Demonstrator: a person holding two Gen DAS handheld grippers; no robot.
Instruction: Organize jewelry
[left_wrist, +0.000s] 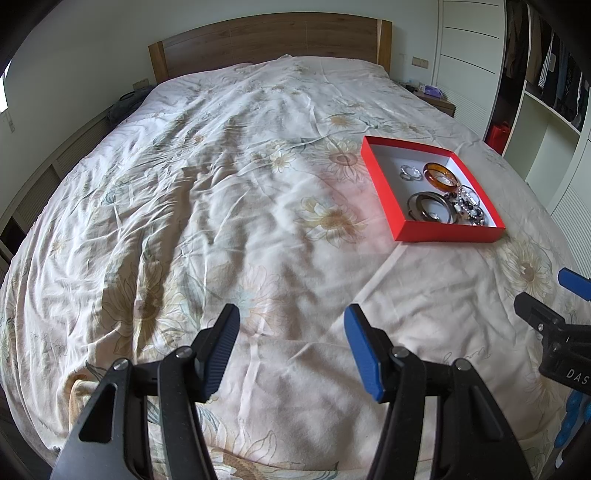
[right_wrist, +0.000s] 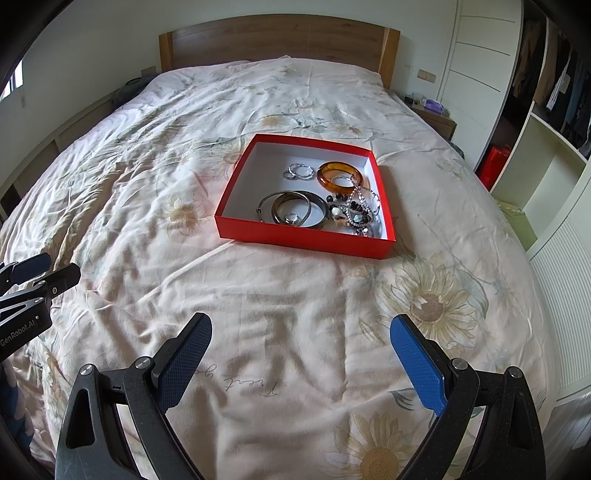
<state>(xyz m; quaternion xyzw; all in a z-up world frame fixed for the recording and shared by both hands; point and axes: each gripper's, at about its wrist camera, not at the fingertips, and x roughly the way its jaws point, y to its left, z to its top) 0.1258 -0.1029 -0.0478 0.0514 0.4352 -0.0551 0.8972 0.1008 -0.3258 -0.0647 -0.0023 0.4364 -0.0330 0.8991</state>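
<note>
Both my left tongs (left_wrist: 291, 350) and right tongs (right_wrist: 301, 363) hung wide open, empty, the shallow red cardboard box (right_wrist: 236, 184) of mixed jewelry (right_wrist: 321, 199) lying ahead of the right pair; whether sorted or awaiting sorting, I could not judge.

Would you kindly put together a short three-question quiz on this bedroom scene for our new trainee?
1. True or false: the amber translucent bangle lies inside the shallow red cardboard box.
2. Multiple choice: the red box rests on A) a wooden nightstand, B) the floral bedspread, C) a wardrobe shelf.
3. Fill in: both the left gripper and the right gripper have their jaws ____ and hold nothing.

Key:
1. True; it sits toward the box's far side, next to the small silver rings.
2. B.
3. Open; each hovers over bare bedspread, short of the box.
</note>
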